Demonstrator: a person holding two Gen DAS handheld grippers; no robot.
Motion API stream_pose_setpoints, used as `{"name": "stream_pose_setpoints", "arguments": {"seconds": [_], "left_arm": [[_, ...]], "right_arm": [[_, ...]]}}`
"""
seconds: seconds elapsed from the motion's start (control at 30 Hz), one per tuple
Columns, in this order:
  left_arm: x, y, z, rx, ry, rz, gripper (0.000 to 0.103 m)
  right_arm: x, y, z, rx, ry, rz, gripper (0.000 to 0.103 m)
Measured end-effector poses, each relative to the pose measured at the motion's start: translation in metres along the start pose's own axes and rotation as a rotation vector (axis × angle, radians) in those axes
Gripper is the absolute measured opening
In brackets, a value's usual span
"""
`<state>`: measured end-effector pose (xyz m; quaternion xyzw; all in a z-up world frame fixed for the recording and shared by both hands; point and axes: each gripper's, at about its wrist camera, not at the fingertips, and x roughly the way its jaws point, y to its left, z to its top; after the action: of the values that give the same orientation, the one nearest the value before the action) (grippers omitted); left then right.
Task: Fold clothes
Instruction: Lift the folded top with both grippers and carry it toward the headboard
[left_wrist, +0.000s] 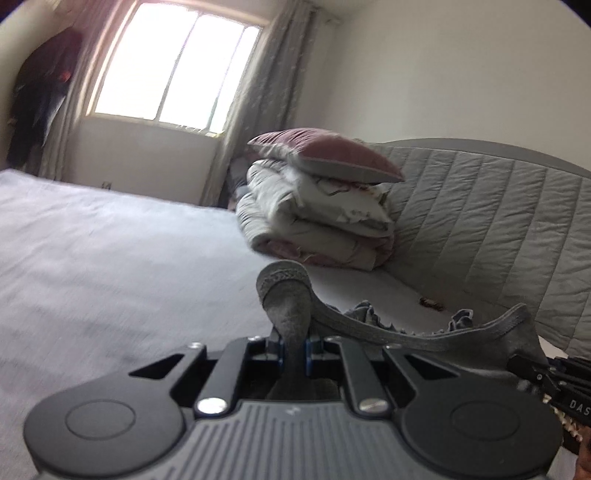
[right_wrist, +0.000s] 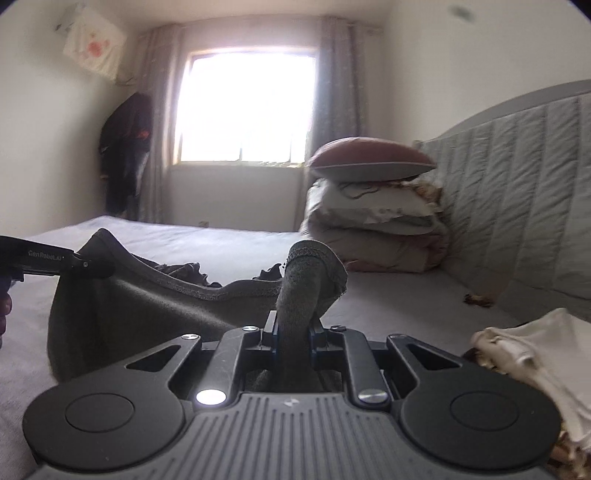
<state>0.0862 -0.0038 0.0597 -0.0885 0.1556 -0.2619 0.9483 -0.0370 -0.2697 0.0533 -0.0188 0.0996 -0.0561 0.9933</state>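
The left tool (left_wrist: 291, 347) has its jaws nearly closed, pinching one corner of a grey garment (left_wrist: 424, 338); a knob of hem stands up out of the grip. The right tool (right_wrist: 293, 332) stands much the same, jaws drawn almost together on the opposite corner, with a fold of cloth rising between them. Seen from the right wrist, the garment (right_wrist: 155, 299) hangs between the two grips, its hemmed top edge sagging in a shallow curve and its body draping down toward the bed (right_wrist: 221, 251).

The step in hand looks like lifting and spreading the piece before laying it flat. To do it well, draw the two tools apart until the sagging edge comes straight, and keep both at the same height so the cloth hangs square. Neither pinch should loosen, since each holds only a small bunch of hem. Lower the trailing edge first onto a bare part of the bed so the body lies out without creases.

Just beyond the garment a dark crumpled cloth (right_wrist: 184, 269) lies on the bed; keep clear of it. At the right, a cream cloth (right_wrist: 535, 354) sits close by. Farther off, stacked bedding with a pink pillow (left_wrist: 325, 151) rests against the quilted headboard (left_wrist: 498, 221), with the window (left_wrist: 177, 62) behind.
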Motion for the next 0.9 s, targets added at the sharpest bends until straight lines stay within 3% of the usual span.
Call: {"name": "stream_pose_setpoints", "arguments": {"seconds": [0.2,0.4,0.77,0.9], "left_arm": [[0.029,-0.047,0.020,0.046,-0.033,-0.034,0.010],[0.059,-0.101,0.034,0.100,-0.073,-0.081,0.010],[0.120,-0.205,0.033,0.175,-0.125,-0.170,0.010],[0.142,-0.238,0.031,0.196,-0.139,-0.188,0.010]], "right_arm": [[-0.003,-0.034,0.013,0.025,-0.057,-0.101,0.016],[-0.008,-0.063,0.020,0.016,-0.122,-0.260,0.016],[-0.035,-0.093,0.023,0.013,-0.219,-0.560,0.016],[-0.039,-0.092,0.021,0.007,-0.240,-0.621,0.016]]}}
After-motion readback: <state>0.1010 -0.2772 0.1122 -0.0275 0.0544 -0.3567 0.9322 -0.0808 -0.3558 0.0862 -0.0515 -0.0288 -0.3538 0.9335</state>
